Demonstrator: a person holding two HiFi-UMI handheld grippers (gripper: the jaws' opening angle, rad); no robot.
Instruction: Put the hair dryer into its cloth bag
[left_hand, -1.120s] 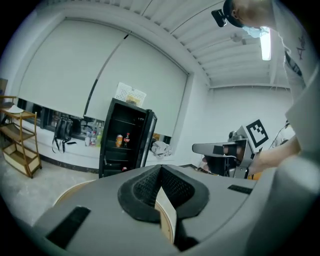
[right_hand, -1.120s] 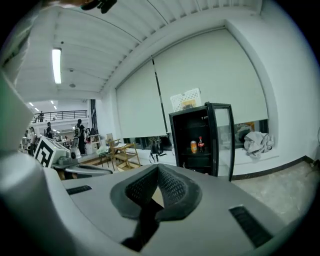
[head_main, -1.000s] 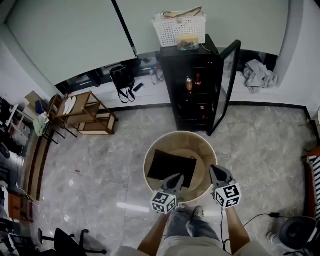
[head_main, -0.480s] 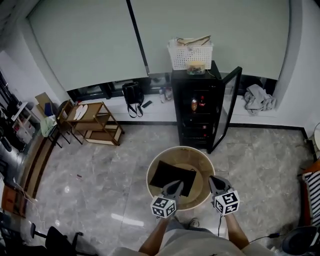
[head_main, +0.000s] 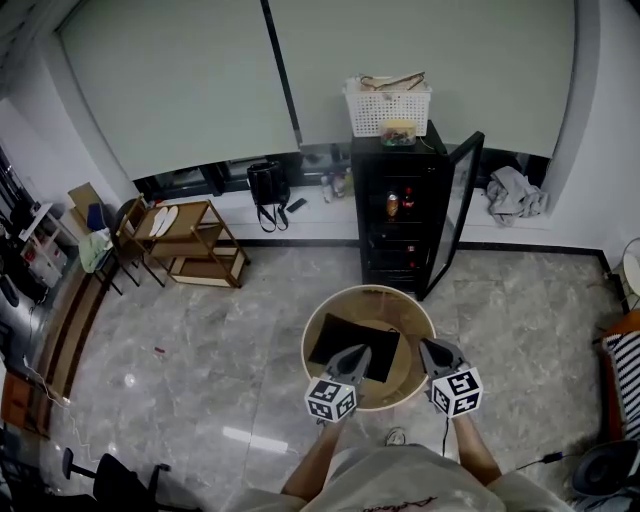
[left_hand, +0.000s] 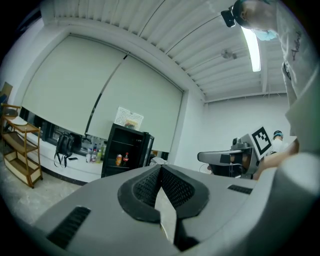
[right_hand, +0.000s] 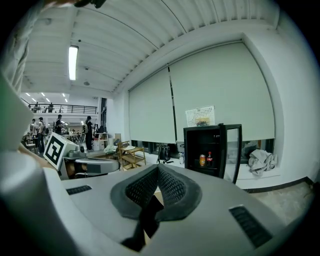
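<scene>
A round, light wooden table (head_main: 371, 291) stands in the lower middle of the head view. A flat black cloth bag (head_main: 345, 338) lies on it, a bit left of the middle. I cannot tell if the hair dryer is inside the bag.

The left gripper (head_main: 358, 353) is over the near edge of the bag. Its jaws are pressed together with nothing between them. The right gripper (head_main: 430, 348) is just beside the bag, over the right part of the table. Its jaws are tight together and hold nothing.

Above the table in the frame stands a black fridge with an open glass door (head_main: 405, 215). A white plastic basket (head_main: 388, 104) sits on top of it.
</scene>
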